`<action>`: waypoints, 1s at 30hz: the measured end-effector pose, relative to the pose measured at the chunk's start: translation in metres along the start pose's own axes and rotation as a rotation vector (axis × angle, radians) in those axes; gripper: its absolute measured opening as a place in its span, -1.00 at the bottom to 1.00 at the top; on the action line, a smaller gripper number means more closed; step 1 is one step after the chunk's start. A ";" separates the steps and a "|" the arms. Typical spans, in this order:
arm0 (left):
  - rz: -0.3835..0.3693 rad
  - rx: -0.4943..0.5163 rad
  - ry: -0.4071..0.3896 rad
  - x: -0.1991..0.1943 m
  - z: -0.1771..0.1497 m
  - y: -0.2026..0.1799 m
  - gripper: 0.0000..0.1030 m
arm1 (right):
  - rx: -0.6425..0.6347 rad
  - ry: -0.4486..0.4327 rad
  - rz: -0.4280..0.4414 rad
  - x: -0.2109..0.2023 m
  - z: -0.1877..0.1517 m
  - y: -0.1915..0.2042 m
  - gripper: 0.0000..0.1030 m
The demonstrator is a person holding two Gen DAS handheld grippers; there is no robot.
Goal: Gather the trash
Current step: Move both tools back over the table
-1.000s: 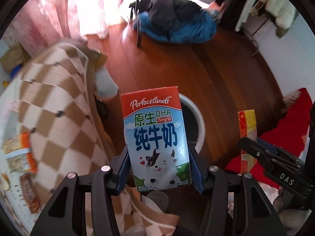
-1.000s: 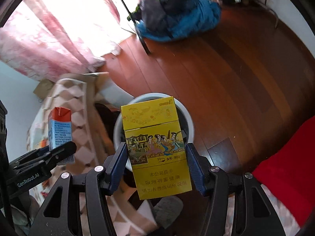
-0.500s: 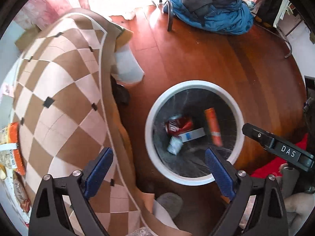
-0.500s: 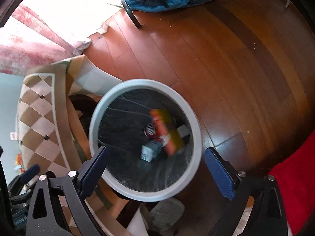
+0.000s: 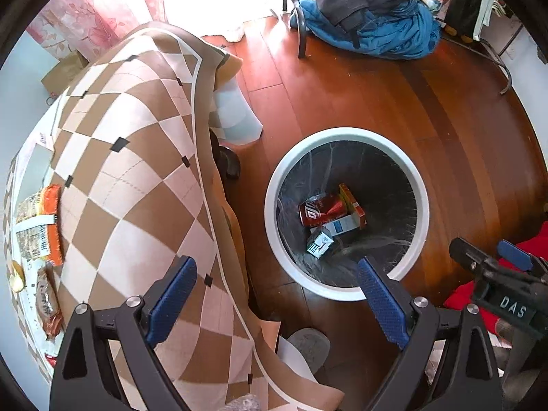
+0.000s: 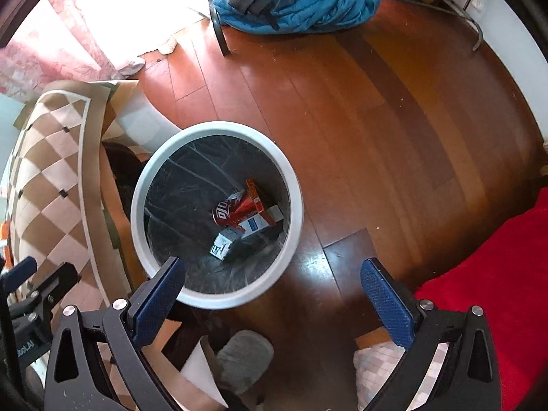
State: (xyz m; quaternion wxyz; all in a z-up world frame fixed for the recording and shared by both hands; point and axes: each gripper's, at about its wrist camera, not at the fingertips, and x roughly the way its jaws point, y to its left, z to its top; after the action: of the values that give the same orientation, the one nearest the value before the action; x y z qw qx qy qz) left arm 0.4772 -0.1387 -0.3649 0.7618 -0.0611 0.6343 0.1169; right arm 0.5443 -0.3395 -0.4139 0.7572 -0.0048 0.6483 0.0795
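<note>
A white-rimmed round bin (image 5: pixel 423 205) (image 6: pixel 294 191) with a dark liner stands on the wooden floor. Inside it lie a red can (image 5: pixel 320 209) (image 6: pixel 233 209), a milk carton (image 5: pixel 337 226) (image 6: pixel 251 225), an orange-yellow box (image 5: pixel 352 202) (image 6: pixel 255 196) and a small grey-white pack (image 5: pixel 320 245) (image 6: pixel 222 245). My left gripper (image 5: pixel 277 281) hangs open above the bin's near-left rim, nothing between its blue pads. My right gripper (image 6: pixel 274 282) is open too, above the bin's near-right rim and the floor. The right gripper (image 5: pixel 493 270) also shows at the left wrist view's right edge.
A table with a brown checkered cloth (image 5: pixel 137 157) stands left of the bin; snack wrappers (image 5: pixel 39 222) lie on it. A blue and dark heap of clothes (image 5: pixel 370 17) (image 6: pixel 298 3) lies on the far floor beside a chair leg. Red fabric (image 6: pixel 496 274) is at the right. A grey slipper (image 6: pixel 245 356) is below.
One second ago my left gripper held the milk carton and my right held the yellow box. Both opened; the carton and box have fallen into the bin and settled.
</note>
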 end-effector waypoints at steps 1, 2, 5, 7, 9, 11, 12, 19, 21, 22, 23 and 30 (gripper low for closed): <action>-0.003 -0.002 -0.004 -0.002 -0.001 0.000 0.86 | -0.003 -0.006 -0.003 -0.005 -0.002 0.001 1.00; -0.007 -0.002 -0.010 -0.007 -0.002 0.000 0.86 | -0.010 -0.011 -0.007 -0.011 -0.004 0.003 1.00; -0.012 0.000 -0.024 -0.016 -0.005 0.000 0.86 | -0.017 -0.022 -0.017 -0.027 -0.010 0.006 1.00; -0.017 -0.001 -0.036 -0.025 -0.008 0.001 0.86 | -0.020 -0.031 -0.016 -0.035 -0.012 0.007 1.00; -0.019 0.002 -0.045 -0.032 -0.009 0.002 0.86 | -0.023 -0.046 -0.022 -0.048 -0.016 0.009 1.00; -0.021 0.006 -0.061 -0.044 -0.011 0.003 0.86 | -0.025 -0.066 -0.020 -0.063 -0.020 0.011 1.00; -0.023 0.006 -0.071 -0.050 -0.012 0.004 0.86 | -0.026 -0.075 -0.024 -0.069 -0.021 0.012 1.00; -0.053 -0.015 -0.161 -0.106 -0.024 0.016 0.86 | -0.021 -0.176 -0.006 -0.139 -0.036 0.018 1.00; -0.066 -0.022 -0.192 -0.124 -0.029 0.021 0.86 | -0.024 -0.208 -0.002 -0.159 -0.040 0.022 1.00; -0.068 -0.024 -0.205 -0.131 -0.030 0.024 0.86 | -0.024 -0.233 0.001 -0.174 -0.044 0.026 1.00; -0.068 -0.029 -0.222 -0.140 -0.032 0.027 0.86 | -0.022 -0.245 0.007 -0.182 -0.045 0.028 1.00; -0.038 -0.054 -0.340 -0.199 -0.058 0.063 0.86 | -0.010 -0.355 0.076 -0.248 -0.067 0.061 1.00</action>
State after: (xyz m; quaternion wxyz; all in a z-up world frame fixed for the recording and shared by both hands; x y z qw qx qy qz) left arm 0.3723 -0.1124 -0.1771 0.8583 -0.0727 0.4916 0.1280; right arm 0.4344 -0.3153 -0.1751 0.8561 0.0300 0.5039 0.1110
